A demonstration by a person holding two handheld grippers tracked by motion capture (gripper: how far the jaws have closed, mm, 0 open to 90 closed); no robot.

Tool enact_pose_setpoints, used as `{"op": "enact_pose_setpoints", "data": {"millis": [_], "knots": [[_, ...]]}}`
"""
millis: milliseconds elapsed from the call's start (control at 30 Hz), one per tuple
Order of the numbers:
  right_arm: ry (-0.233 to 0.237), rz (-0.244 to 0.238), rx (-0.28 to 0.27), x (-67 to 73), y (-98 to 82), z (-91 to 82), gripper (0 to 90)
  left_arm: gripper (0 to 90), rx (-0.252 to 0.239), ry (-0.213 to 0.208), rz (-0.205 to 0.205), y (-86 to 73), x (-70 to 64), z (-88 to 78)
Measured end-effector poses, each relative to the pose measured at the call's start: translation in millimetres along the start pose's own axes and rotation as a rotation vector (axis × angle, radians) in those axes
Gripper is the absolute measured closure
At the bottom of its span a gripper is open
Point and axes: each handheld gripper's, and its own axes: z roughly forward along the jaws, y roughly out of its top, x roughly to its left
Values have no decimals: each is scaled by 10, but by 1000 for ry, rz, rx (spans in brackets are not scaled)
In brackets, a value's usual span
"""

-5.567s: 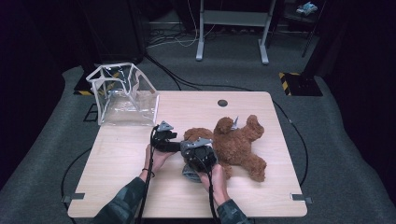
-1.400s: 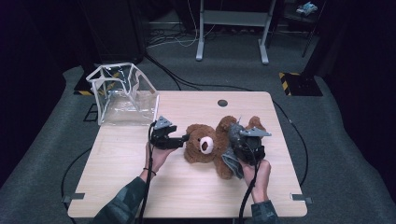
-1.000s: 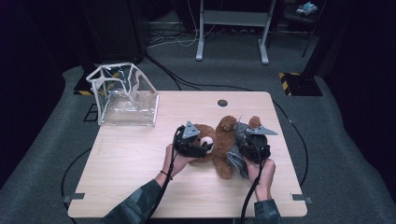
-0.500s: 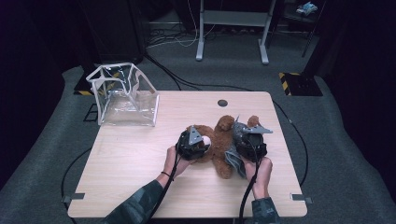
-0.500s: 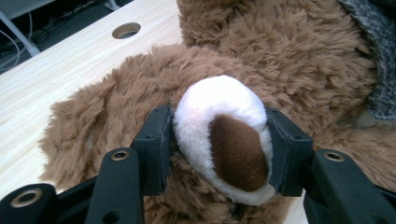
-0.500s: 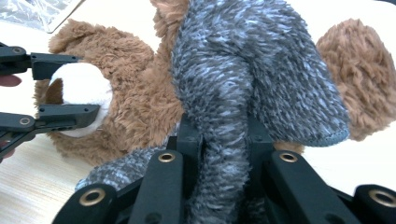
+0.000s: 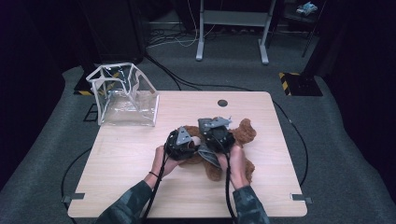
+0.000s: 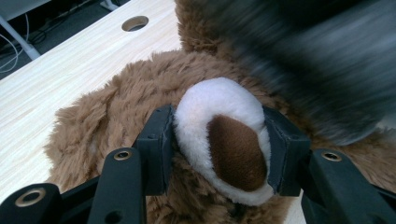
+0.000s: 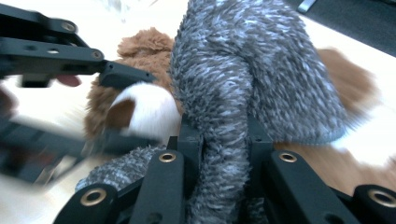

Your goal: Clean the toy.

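A brown teddy bear (image 7: 243,133) lies in the middle of the table. My left gripper (image 7: 191,140) is shut on its white muzzle (image 8: 219,107), one pad on each side of the brown nose; its jaws have just been closing on that muzzle. My right gripper (image 7: 210,142) is shut on a grey fuzzy cloth (image 9: 261,70), which hangs below it (image 7: 208,156) over the bear. In the right gripper view the cloth stands right beside the muzzle (image 9: 149,112) and the left gripper's jaws. A blurred dark shape crosses the top right of the left gripper view.
A clear plastic bag (image 7: 123,95) with white edging stands open at the table's back left corner. A cable hole (image 7: 222,102) sits near the far edge. Bare wooden table (image 7: 126,163) lies to the left. Cables trail across the floor behind.
My right gripper has carried the grey cloth left, up to the bear's head and the left gripper. The left gripper, which had closed on the muzzle, has shifted slightly left with the bear.
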Motion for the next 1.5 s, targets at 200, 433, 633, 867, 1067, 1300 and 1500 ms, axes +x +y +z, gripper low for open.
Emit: {"op": "enact_pose_setpoints", "data": {"millis": [200,433,633,867,1067,1300,1500], "knots": [[-101,35,81,-201,64,327,761,505,-14,-5,-23,-94,-8,21],[-252,64,94,-562,29,259,761,504,-10,-22,-62,-124,7,66],[-210,138,16,-595,70,48,758,502,-5,-18,-63,-133,1,92],[-40,17,32,-105,230,163,756,501,0,2,-70,-130,-35,111],[-90,39,100,-231,145,503,762,502,-11,-2,-69,-165,-42,103],[-238,31,143,-486,149,382,763,502,-14,-9,-75,-171,-30,100],[-323,106,111,-749,35,134,762,501,-23,-11,-87,-179,-27,103]]}}
